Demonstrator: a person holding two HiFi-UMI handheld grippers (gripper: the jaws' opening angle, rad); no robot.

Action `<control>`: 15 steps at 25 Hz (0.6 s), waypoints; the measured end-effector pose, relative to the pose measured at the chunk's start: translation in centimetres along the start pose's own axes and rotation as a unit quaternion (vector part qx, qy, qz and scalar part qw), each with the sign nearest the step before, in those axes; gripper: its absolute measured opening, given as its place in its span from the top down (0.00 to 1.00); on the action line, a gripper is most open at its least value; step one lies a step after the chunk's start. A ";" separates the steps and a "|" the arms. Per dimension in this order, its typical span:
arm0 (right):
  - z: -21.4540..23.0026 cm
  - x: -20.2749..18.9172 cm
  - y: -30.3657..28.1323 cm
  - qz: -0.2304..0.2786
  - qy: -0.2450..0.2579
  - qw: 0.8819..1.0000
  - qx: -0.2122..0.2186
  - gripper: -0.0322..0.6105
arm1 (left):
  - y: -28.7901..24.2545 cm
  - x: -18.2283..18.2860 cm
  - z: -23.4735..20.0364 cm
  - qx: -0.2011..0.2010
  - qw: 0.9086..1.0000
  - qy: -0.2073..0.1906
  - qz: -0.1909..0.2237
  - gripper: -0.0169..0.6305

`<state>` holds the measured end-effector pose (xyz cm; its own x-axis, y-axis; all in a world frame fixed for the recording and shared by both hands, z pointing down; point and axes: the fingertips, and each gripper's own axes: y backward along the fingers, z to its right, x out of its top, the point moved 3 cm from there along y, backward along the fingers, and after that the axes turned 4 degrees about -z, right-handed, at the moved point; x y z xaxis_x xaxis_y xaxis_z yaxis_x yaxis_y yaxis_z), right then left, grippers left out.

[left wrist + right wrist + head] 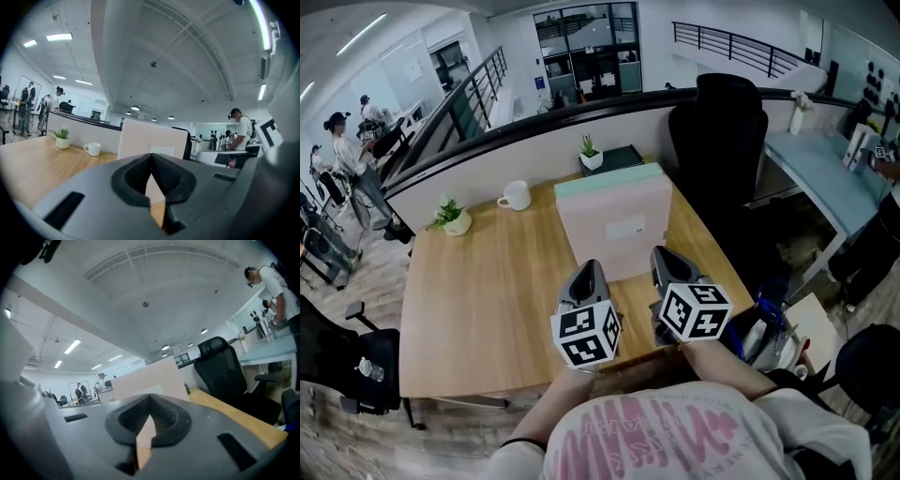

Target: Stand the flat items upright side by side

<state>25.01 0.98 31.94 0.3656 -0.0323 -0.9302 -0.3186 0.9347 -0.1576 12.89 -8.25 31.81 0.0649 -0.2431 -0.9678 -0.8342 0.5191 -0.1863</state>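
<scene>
- The left gripper (587,270) and right gripper (662,255) hang side by side over the near edge of the wooden table (478,309), both pointing roughly level at the task's things
- In each gripper's own view the ribbed pads meet in a closed seam with nothing caught between them: left gripper (151,161) empty, right gripper (150,405) empty
- Just beyond the tips, at mid-table, the pink flat item (614,230) stands upright, its broad face turned toward the person; neither gripper touches it
- The mint flat item (609,181) stands right behind it, only its top edge showing; whether the two faces touch cannot be told
- Judged from this, both pieces are already up, so what remains is tidying and backing off
- To do that well: keep the closed tips low and slow, nudge only near a base corner if the edges need squaring, steady the far piece first, and pull away straight so the pink face is not tipped backward
- Farther off, a white mug (516,195) and a small potted plant (450,217) sit well apart
</scene>
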 end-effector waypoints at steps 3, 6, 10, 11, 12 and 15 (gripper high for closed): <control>0.2 -0.1 0.1 -0.003 0.009 1.000 -0.006 0.95 | 0.2 0.2 0.2 -0.001 1.000 0.002 0.003 0.97; 0.1 -0.2 0.2 -0.004 0.012 1.000 -0.007 0.96 | 0.6 0.5 -0.1 0.004 1.000 0.003 0.007 0.97; 0.0 -0.8 0.4 -0.008 0.015 1.000 -0.010 0.96 | 1.2 0.2 -0.6 0.012 1.000 0.006 0.005 0.97; 0.1 -1.1 0.5 -0.011 0.014 1.000 -0.011 0.96 | 1.3 0.0 -0.7 0.014 1.000 0.009 0.003 0.97; 0.3 -1.4 0.6 -0.014 0.012 1.000 -0.013 0.96 | 1.4 -0.3 -0.7 0.015 1.000 0.010 0.000 0.97; 1.1 -1.8 0.8 -0.019 0.005 1.000 -0.024 0.96 | 1.6 -1.1 -1.0 0.019 1.000 0.013 -0.011 0.97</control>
<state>25.09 2.14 33.90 0.3697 -0.0701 -0.9265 -0.3463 0.9149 -0.2075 10.94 -7.91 32.74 0.0679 -0.2767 -0.9586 -0.8114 0.5437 -0.2144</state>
